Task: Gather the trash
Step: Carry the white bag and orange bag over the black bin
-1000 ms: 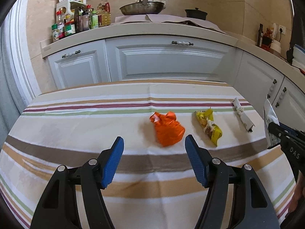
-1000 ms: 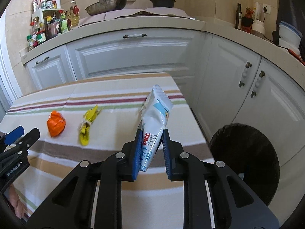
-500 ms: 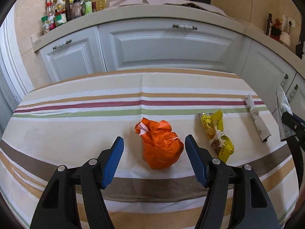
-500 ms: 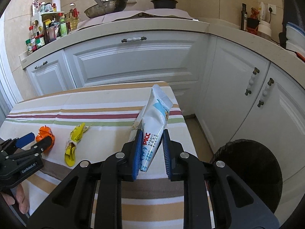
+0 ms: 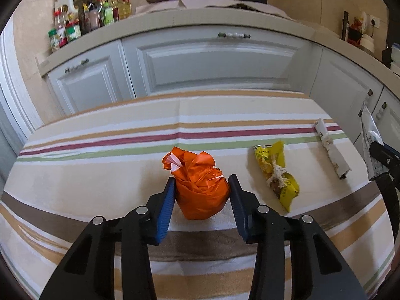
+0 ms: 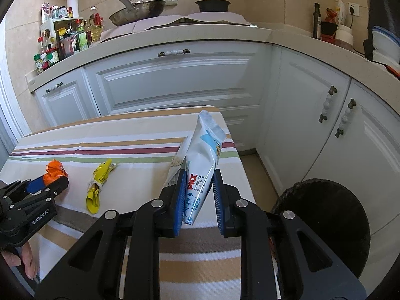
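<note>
An orange knotted plastic bag point(image 5: 200, 190) sits on the striped tablecloth point(image 5: 100, 150). My left gripper point(image 5: 202, 178) straddles it, its jaws closing, and both blue pads touch the bag's sides. In the right wrist view the left gripper point(image 6: 47, 183) shows at the left edge with the orange bag point(image 6: 53, 171) between its fingers. My right gripper point(image 6: 197, 177) is shut on a white and blue pouch point(image 6: 202, 165), held upright above the table's right end. A yellow wrapper point(image 5: 275, 175) and a rolled grey wrapper point(image 5: 330, 150) lie to the right of the bag.
A round black bin point(image 6: 322, 220) stands on the floor to the right of the table, below the white cabinets point(image 6: 175, 85). The counter behind carries bottles point(image 5: 82, 22), a pan and a pot. A hand point(image 6: 25, 260) grips the left gripper's handle.
The left gripper moved forward until the orange bag sat between its fingers, then its jaws narrowed onto the bag. The right gripper shifted slightly, keeping hold of the pouch.
</note>
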Demonstrator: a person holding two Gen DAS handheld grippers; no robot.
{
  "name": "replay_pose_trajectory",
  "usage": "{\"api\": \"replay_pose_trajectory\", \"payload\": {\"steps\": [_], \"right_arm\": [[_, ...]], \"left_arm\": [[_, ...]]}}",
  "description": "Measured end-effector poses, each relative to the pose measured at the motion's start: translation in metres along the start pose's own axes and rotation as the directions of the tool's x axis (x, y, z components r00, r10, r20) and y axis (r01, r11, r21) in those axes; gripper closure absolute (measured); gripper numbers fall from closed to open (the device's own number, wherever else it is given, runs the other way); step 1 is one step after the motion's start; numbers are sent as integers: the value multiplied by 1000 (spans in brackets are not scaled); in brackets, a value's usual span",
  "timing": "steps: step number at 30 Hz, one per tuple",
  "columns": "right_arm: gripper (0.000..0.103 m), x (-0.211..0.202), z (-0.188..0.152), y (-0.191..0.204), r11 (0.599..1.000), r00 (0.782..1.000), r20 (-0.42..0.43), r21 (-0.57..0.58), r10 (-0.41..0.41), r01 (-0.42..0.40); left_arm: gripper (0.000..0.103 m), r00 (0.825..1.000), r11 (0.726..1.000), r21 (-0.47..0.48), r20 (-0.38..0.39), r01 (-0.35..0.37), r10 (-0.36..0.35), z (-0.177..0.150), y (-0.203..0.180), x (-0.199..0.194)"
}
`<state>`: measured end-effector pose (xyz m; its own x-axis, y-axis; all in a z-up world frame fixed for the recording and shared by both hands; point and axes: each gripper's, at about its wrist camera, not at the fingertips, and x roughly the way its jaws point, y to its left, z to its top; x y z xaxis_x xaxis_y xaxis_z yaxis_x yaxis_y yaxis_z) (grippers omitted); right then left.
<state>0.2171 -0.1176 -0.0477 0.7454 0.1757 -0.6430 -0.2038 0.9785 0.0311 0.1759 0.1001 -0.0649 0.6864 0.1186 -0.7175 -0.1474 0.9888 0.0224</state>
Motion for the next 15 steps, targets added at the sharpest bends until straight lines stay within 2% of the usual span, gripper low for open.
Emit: {"api": "replay_pose_trajectory", "payload": {"steps": [15], "right_arm": [[82, -61, -22, -10, 1000, 999, 49, 8, -2, 2]], "left_arm": [[60, 993, 999, 5, 109, 40, -41, -10, -22, -69]]}}
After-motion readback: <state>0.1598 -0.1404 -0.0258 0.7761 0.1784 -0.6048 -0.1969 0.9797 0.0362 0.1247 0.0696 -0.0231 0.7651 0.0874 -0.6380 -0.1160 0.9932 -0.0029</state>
